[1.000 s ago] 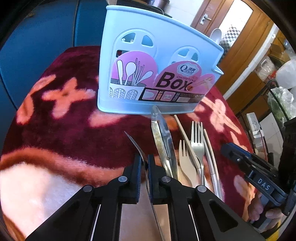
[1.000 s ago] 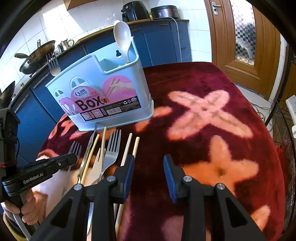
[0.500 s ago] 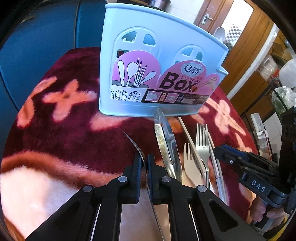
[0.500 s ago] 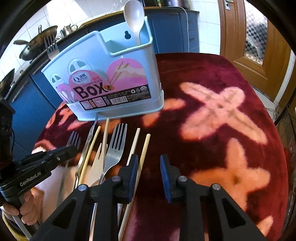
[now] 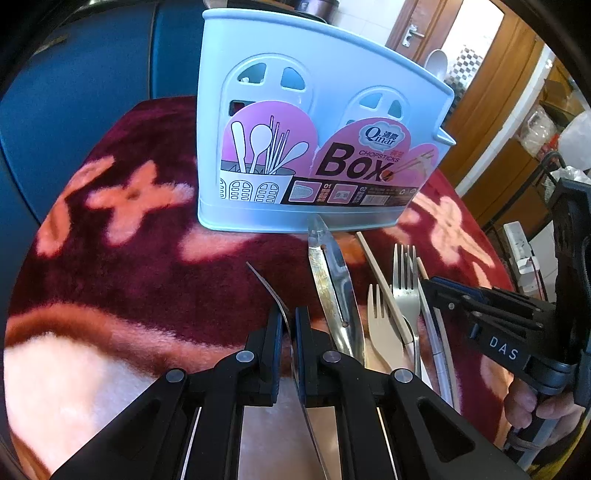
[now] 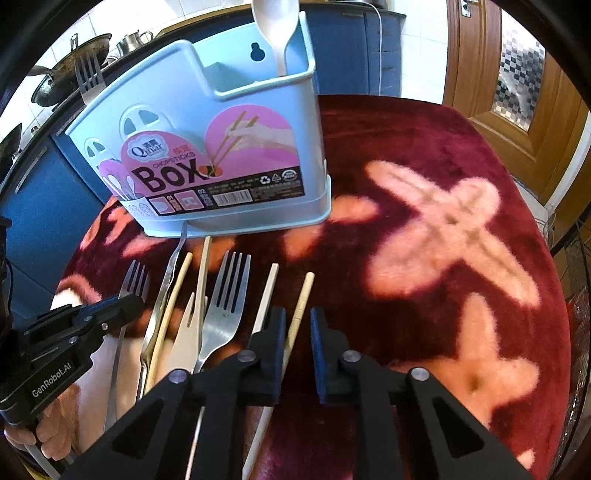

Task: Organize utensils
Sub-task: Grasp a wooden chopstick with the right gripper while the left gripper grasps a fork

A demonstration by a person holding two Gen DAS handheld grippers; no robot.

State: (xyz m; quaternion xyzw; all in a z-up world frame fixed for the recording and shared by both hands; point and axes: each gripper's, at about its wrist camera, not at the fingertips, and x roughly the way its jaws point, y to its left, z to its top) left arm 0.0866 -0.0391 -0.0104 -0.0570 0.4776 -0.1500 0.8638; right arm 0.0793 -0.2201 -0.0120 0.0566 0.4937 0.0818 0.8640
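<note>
A round table (image 6: 480,155) is wearing a plush maroon cloth with pink crosses, and blue cabinets (image 6: 33,192) are standing behind it. A pale blue plastic box (image 6: 229,122) is sitting upright toward the far side, a white spoon (image 6: 277,26) poking up from its tall compartment and a metal fork (image 6: 86,79) from behind its low end. In front of the box, utensils are lying side by side on the cloth: metal tongs (image 5: 332,280), a steel fork (image 6: 227,295), a beige fork (image 6: 186,332) and several slim chopsticks, crowding one another. The left gripper (image 5: 289,325) is clamping a thin metal fork (image 5: 271,288) edge-on, its tines curving past the fingertips. The right gripper (image 6: 298,325) is closing, jaws straddling a pale wooden chopstick (image 6: 301,306) and not yet pressing it.
</note>
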